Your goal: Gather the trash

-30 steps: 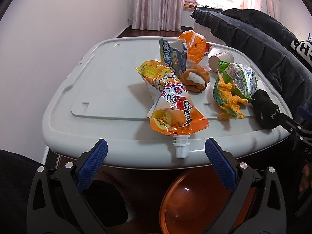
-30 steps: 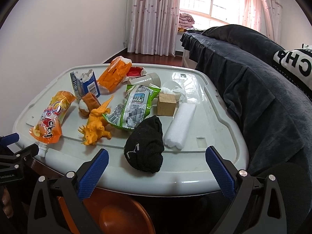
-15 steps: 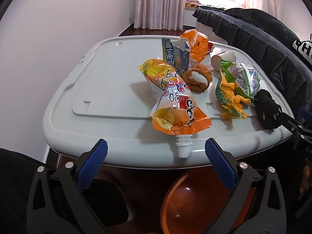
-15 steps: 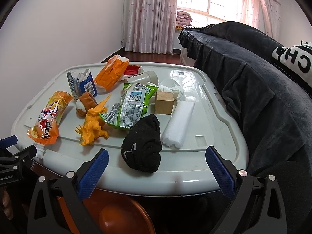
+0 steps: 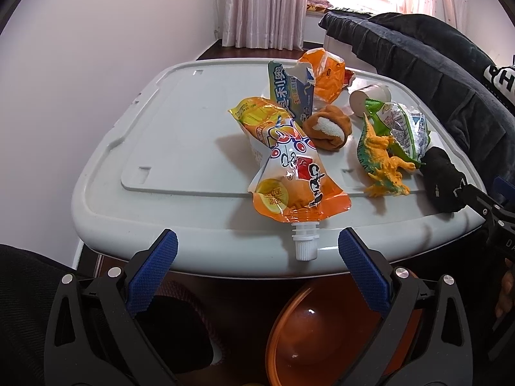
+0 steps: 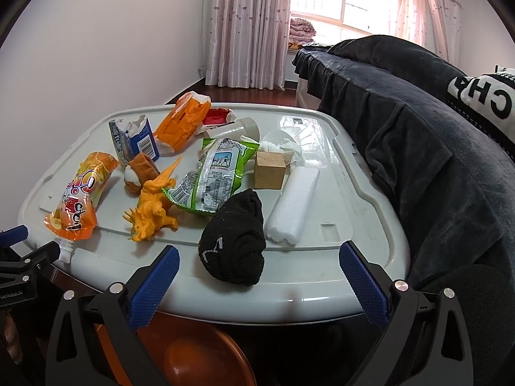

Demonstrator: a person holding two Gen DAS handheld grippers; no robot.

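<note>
Grippers both spread wide, empty: left gripper (image 5: 257,262) just short of orange spout pouch (image 5: 294,173) at 12 o'clock, right gripper (image 6: 259,278) w/ black sock (image 6: 233,241) at 12 o'clock

An orange basin (image 5: 322,337) sits half hidden under the grey worktop (image 5: 180,193), its lower rim cut off at six o'clock. The green snack bag (image 6: 219,173) covers part of the toy dinosaur (image 6: 151,206). Print on the blue carton (image 6: 135,141) is too small to read.
</note>
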